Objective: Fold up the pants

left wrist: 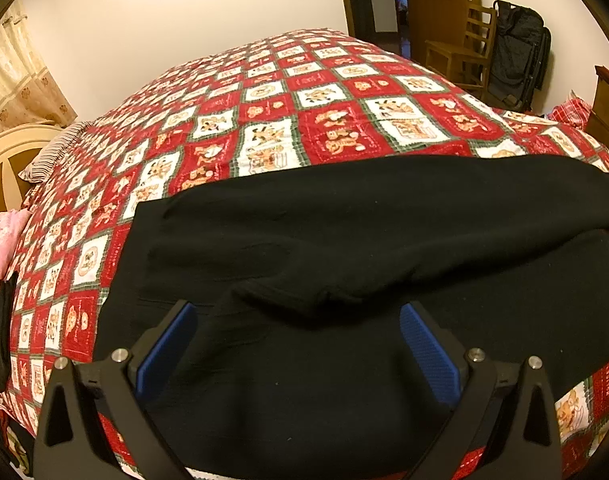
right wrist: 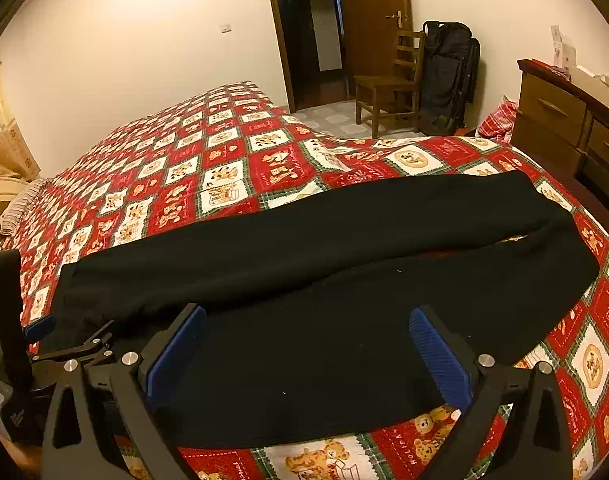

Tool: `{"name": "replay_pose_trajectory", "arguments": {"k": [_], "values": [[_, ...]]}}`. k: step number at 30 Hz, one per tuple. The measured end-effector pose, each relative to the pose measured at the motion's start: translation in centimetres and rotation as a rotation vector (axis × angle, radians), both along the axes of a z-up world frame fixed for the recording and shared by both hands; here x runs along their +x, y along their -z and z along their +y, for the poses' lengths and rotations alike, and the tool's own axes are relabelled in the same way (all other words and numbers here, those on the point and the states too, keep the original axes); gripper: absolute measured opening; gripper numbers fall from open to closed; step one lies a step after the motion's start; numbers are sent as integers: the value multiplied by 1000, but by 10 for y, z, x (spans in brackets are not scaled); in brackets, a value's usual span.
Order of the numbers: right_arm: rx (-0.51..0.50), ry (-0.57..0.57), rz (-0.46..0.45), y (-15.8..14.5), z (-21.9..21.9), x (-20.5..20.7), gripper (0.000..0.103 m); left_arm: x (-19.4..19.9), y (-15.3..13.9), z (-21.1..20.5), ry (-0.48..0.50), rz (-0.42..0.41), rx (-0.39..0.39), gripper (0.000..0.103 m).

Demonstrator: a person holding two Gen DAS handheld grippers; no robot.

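Black pants (left wrist: 344, 240) lie flat on the red and white patterned bedspread (left wrist: 264, 112), legs stretched to the right, one leg lying along the other. My left gripper (left wrist: 298, 320) is open, its blue pads (left wrist: 164, 352) spread over the waist end, close above the cloth. My right gripper (right wrist: 306, 328) is open over the near leg of the pants (right wrist: 344, 240), nothing held. The left gripper (right wrist: 44, 332) also shows at the left edge of the right wrist view, at the waist end.
The bedspread (right wrist: 224, 160) covers a large bed. A wooden chair (right wrist: 388, 84) and a black bag (right wrist: 448, 76) stand by the door. A wooden dresser (right wrist: 564, 120) is at the right. A pink pillow (left wrist: 0, 248) and a striped pillow (left wrist: 52, 152) lie at the left.
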State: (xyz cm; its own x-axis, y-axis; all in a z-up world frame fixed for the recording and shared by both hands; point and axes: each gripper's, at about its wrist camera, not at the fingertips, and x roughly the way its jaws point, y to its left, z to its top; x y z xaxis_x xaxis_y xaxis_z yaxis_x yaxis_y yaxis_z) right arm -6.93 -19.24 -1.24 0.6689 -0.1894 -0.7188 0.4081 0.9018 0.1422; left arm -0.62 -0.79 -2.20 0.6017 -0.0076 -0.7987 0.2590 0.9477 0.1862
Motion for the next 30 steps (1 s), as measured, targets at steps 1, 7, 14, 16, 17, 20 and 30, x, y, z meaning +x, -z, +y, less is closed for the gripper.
{"name": "replay_pose_trajectory", "arguments": {"k": [1, 7, 14, 16, 17, 20, 30], "values": [[1, -3, 1, 0, -1, 1, 102, 0, 0, 0, 1, 2, 0, 103], [17, -16, 9, 2, -5, 5, 102, 4, 2, -1, 5, 20, -1, 103], [7, -52, 24, 1, -17, 21, 102, 14, 3, 5, 21, 50, -27, 103], [-1, -89, 17, -3, -22, 32, 101, 23, 0, 17, 25, 81, -81, 103], [-12, -117, 12, -5, -23, 40, 98, 28, -1, 22, 20, 93, -106, 103], [-32, -243, 23, -5, -19, 73, 87, 47, -6, 46, -26, 120, -180, 103], [-120, -594, 124, 37, 35, 194, 78, 118, 6, 98, -205, 114, -186, 103]]}}
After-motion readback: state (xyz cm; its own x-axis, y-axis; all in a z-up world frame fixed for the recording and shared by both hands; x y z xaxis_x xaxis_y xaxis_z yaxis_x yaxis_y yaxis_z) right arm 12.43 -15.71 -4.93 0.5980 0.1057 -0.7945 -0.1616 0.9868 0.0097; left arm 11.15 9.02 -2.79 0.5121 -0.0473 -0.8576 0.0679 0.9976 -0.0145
